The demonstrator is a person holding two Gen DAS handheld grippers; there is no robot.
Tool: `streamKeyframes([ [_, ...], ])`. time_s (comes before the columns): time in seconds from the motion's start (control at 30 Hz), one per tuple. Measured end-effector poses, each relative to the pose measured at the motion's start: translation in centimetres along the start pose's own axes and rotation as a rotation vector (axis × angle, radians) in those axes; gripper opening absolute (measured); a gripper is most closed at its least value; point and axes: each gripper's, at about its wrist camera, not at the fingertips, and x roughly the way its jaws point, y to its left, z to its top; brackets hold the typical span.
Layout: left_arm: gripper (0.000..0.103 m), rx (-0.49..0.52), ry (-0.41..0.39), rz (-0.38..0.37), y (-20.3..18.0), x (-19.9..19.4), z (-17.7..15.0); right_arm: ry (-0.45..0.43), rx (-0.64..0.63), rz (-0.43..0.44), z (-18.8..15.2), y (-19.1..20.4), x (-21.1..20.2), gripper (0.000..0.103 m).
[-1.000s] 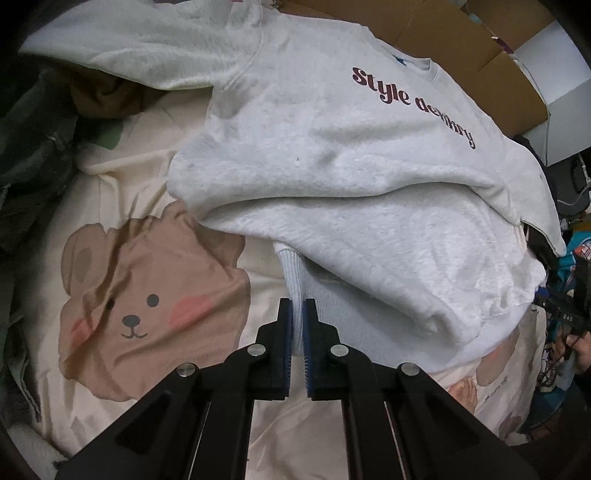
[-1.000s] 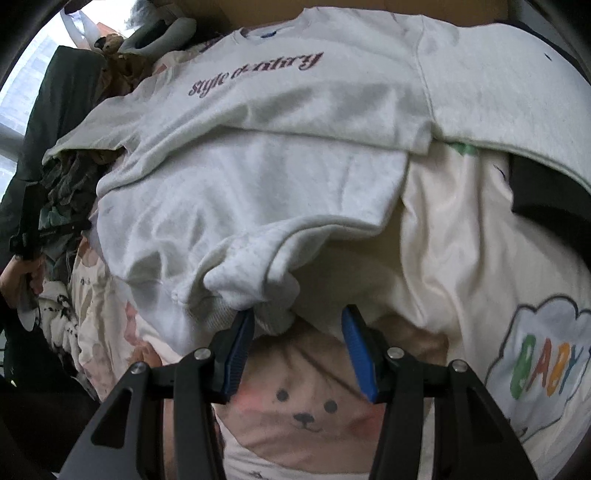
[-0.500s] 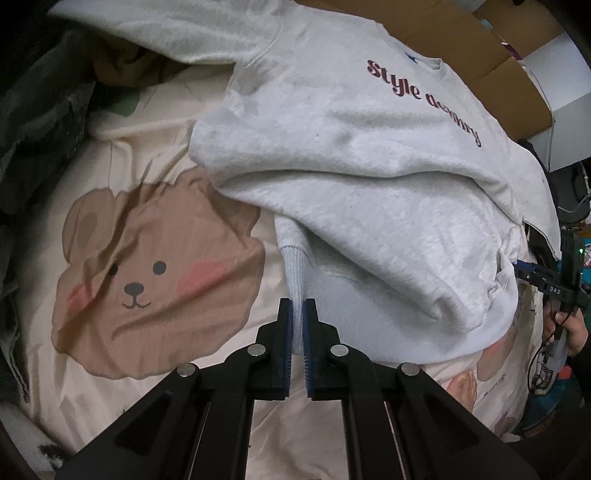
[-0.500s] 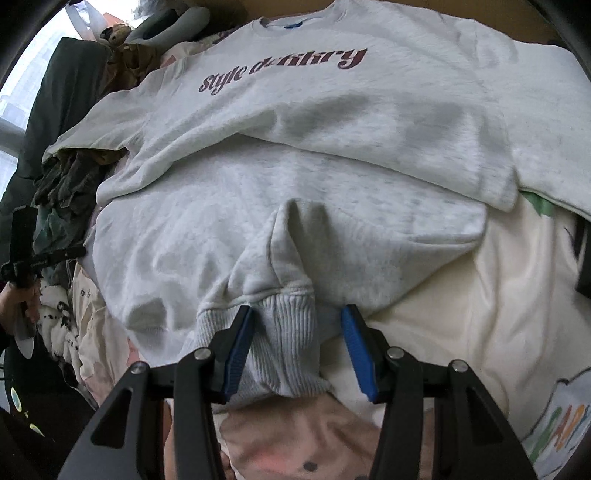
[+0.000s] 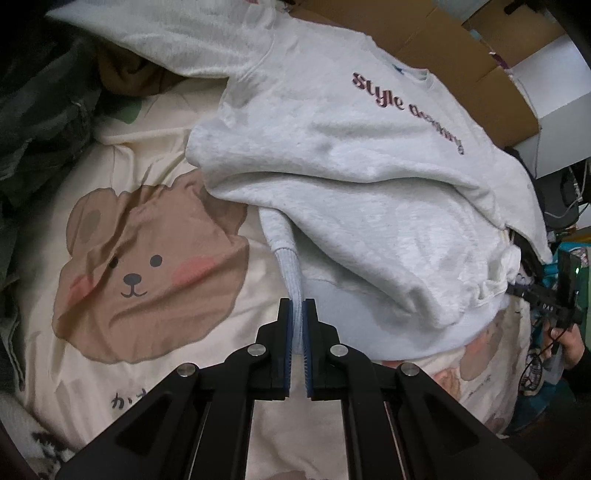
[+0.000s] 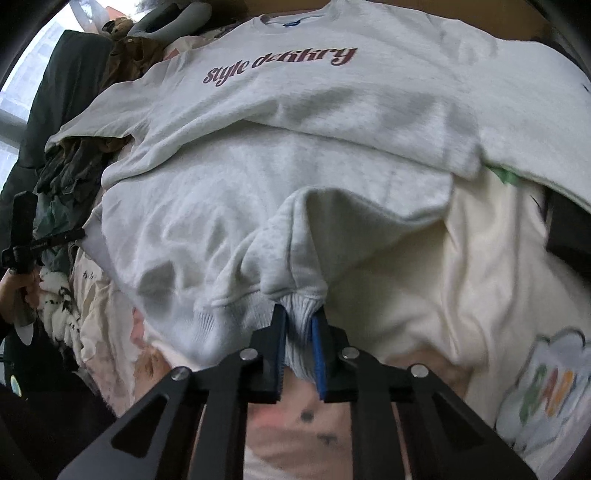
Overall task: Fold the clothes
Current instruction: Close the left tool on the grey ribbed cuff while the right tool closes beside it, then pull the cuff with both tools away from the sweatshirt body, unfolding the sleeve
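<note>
Grey sweatshirt (image 5: 332, 155) on bear-print sheet (image 5: 147, 266) — both hems pinched.
Left gripper (image 5: 297, 308) clamps ribbed hem; right gripper (image 6: 299, 317) closing on bunched ribbed cuff (image 6: 299, 308).

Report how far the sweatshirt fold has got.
Done: the grey sweatshirt lies chest-up on the bear-print bedspread, its lower part already bunched over itself.
In hand: the left gripper is shut on the ribbed hem; the right gripper has its jaws closing on ribbed fabric at the other corner, which sits between them.
Left: carrying the hem up towards the lettering, and the spread sleeve.
</note>
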Motion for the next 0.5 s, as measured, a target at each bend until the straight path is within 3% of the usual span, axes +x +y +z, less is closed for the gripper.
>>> streamKeyframes([
  [0.5,0.004,-0.029,-0.052,-0.006,-0.1,-7.2,-4.7,0.011,0.105,0.062,-7.2,0.5,-6.7,0.009],
])
